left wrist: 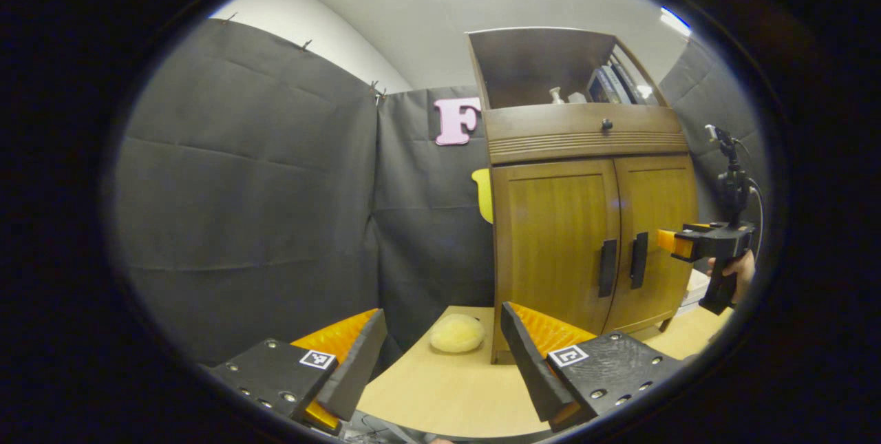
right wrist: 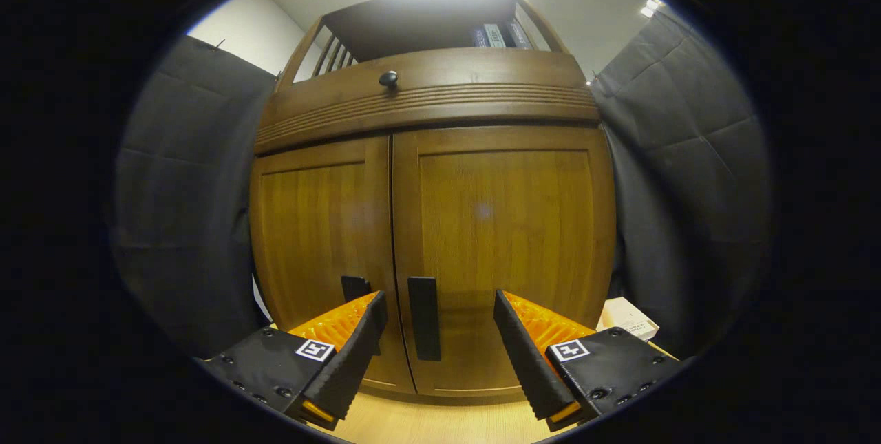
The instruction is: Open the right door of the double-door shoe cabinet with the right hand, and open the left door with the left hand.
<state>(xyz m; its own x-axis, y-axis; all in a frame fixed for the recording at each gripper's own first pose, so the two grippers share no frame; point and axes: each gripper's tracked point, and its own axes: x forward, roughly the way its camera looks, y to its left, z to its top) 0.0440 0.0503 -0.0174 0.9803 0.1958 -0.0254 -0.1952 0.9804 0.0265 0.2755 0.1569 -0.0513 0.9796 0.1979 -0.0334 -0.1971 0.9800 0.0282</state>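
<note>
A brown wooden shoe cabinet (left wrist: 581, 134) stands on the table, both doors closed. In the right gripper view its right door (right wrist: 509, 224) and left door (right wrist: 320, 230) fill the front, each with a dark vertical handle; the right door's handle (right wrist: 424, 318) lies between my open right gripper (right wrist: 440, 310) fingers, a short way ahead. The left door's handle (right wrist: 356, 287) is partly hidden behind a finger. In the left gripper view my left gripper (left wrist: 444, 323) is open and empty, well back from the cabinet and to its left. The right gripper (left wrist: 671, 243), held by a hand, hovers before the right door (left wrist: 657, 224).
A pale yellow soft object (left wrist: 457, 332) lies on the light wooden table (left wrist: 447, 396) beside the cabinet's left foot. A drawer with a round knob (right wrist: 388, 78) sits above the doors, with books on the open shelf. A small white box (right wrist: 626, 316) rests right of the cabinet.
</note>
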